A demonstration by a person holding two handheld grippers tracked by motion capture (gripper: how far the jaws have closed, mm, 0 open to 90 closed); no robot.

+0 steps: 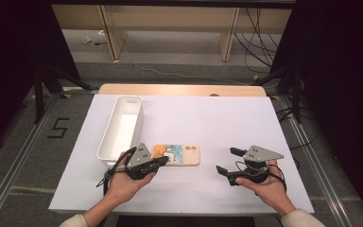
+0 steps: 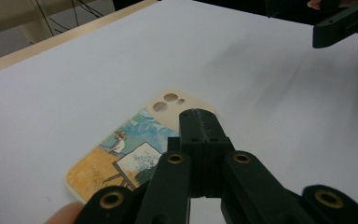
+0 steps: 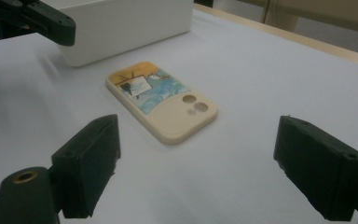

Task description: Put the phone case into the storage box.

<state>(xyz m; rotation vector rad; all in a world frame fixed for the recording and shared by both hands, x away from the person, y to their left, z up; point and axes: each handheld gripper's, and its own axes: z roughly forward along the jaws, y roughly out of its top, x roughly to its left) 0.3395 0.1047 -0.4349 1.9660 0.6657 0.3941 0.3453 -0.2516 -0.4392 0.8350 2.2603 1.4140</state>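
A dim workroom with dark curtains at both sides and pale wooden furniture legs at the back surrounds a tabletop (image 1: 227, 118) covered in white. On it, toward the person's left, stands a long white plastic bin (image 1: 121, 130), open at the top and with nothing visible inside. Just beside the bin's near end lies a phone case (image 1: 182, 154), flat, camera holes pointing to the person's right, its back printed with a painted scene of a figure at an easel in a yellow field under blue sky.

The left gripper (image 1: 159, 162) sits low over the painted end of the case, its jaws pressed together with nothing between them; in the left gripper view the closed tips hover over the cream end of the case near the lens holes. The right gripper (image 1: 228, 161) rests well apart from the case on the bare white cover, jaws spread wide; in the right gripper view the case (image 3: 162, 103) lies centred between the two black jaws, farther off.

The work in hand looks like picking up the case, probably to place it in the bin. Since the case lies flat and thin, a good grasp likely means the closed left jaws pinning or tilting one end while the open right jaws slide in level with the tabletop to catch the raised cream edge. Coming in too steep risks pushing the case away across the smooth cover
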